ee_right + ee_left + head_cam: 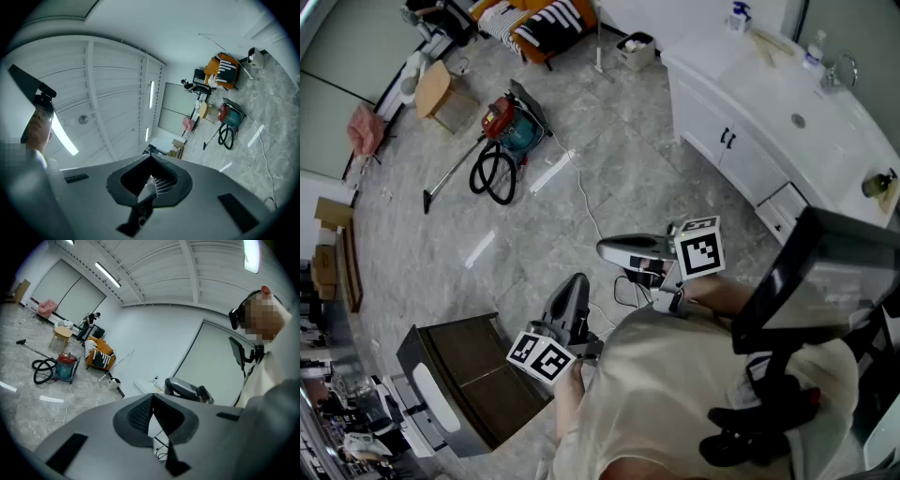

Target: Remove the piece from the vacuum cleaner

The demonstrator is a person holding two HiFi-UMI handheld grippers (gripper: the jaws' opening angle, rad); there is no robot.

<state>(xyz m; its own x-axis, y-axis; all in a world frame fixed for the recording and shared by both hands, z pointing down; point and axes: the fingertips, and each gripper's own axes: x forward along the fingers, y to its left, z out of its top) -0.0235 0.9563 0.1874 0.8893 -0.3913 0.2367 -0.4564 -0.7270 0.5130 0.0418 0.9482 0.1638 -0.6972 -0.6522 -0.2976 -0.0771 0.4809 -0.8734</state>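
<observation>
The room has a pale grey stone-tile floor that shines with streaks of light, under a white ribbed ceiling with long strip lamps.

The vacuum cleaner, red on top and teal below, stands on the floor at the far side of the room, well apart from both grippers. Its black hose lies looped just beside it, and a long thin tube runs from there flat along the tiles. A white cable trails across the floor from the machine towards the person.

Behind the vacuum cleaner are an orange chair with a striped black-and-white cover and a small wooden stool. A long white desk with a round basin and cupboard doors below runs along the right side and carries a few small bottles. A dark brown cabinet stands low at the left.

The person holds both tools close to the body. The left gripper has its jaws pressed together with nothing between them. The right gripper is likewise closed and empty, pointing towards the open floor.
</observation>
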